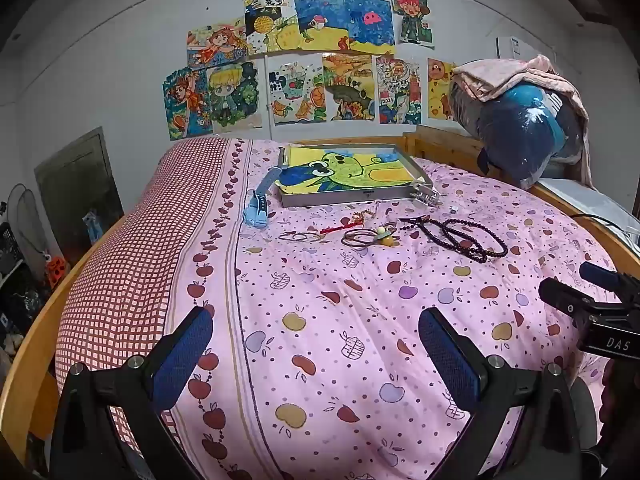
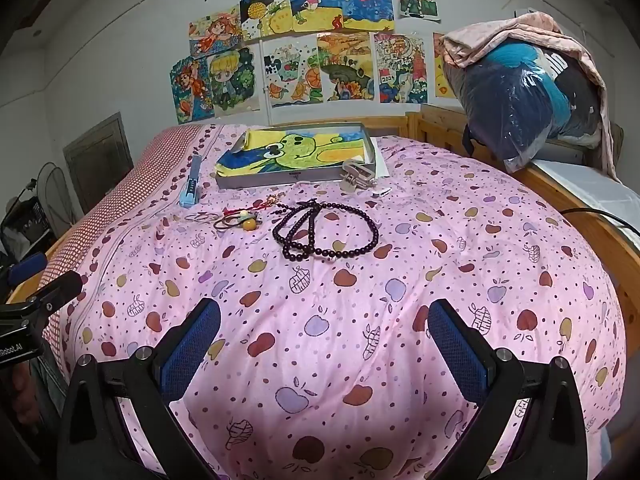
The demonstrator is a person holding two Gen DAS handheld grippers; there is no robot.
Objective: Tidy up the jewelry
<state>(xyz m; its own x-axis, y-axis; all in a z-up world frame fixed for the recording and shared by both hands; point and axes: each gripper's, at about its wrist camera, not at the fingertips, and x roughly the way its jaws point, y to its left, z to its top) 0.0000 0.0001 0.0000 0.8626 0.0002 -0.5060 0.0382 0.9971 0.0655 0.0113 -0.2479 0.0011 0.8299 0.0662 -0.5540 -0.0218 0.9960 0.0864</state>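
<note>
both grippers wide apart, empty: left gripper (image 1: 316, 344), right gripper (image 2: 324, 336) low in frame over pink quilt (image 2: 400, 300). dark bead necklace (image 2: 320, 232) mid-frame, hair ties (image 2: 232, 222) just left, tray (image 2: 296, 178) above.

Bead necklace (image 2: 326, 230) before tray (image 2: 296, 178)

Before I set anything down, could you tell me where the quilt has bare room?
The wide stretch of quilt between both open grippers and the dark bead strands is free. It is crowded nearer the tray: blue watch, thin rings, hair ties with a yellow charm, and a grey clip.
</note>
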